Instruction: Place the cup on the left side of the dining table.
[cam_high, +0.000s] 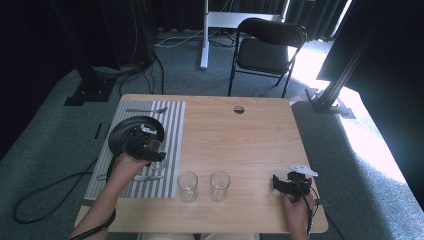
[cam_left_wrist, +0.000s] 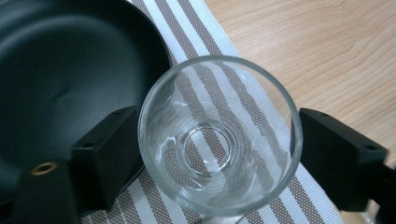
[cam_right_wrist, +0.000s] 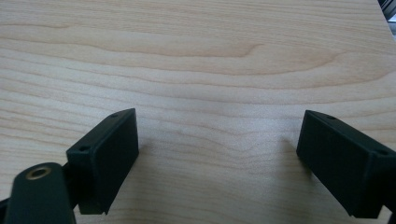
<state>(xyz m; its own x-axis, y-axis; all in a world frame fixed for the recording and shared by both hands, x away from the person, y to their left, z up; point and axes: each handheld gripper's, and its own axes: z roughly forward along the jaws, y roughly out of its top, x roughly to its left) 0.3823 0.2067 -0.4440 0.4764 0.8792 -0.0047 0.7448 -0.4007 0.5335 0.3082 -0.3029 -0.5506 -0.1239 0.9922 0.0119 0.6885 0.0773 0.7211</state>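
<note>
A clear empty glass (cam_left_wrist: 219, 135) stands upright on the striped placemat (cam_left_wrist: 196, 28), right beside a black plate (cam_left_wrist: 60, 70). My left gripper (cam_left_wrist: 218, 149) straddles it from above. Its jaws are open, one on each side, close against the glass's sides. In the high view the left gripper (cam_high: 152, 151) hovers at the plate's (cam_high: 122, 132) near right edge, over that glass (cam_high: 159, 162). My right gripper (cam_right_wrist: 217, 158) is open over bare wood with nothing between its jaws. It rests at the table's front right (cam_high: 280, 183).
Two more empty glasses (cam_high: 187, 186) (cam_high: 220, 185) stand near the front edge, just right of the placemat (cam_high: 170, 130). Cutlery lies on the mat behind the plate (cam_high: 145, 110) and in front of it (cam_high: 147, 177). A black chair (cam_high: 265, 50) stands beyond the table.
</note>
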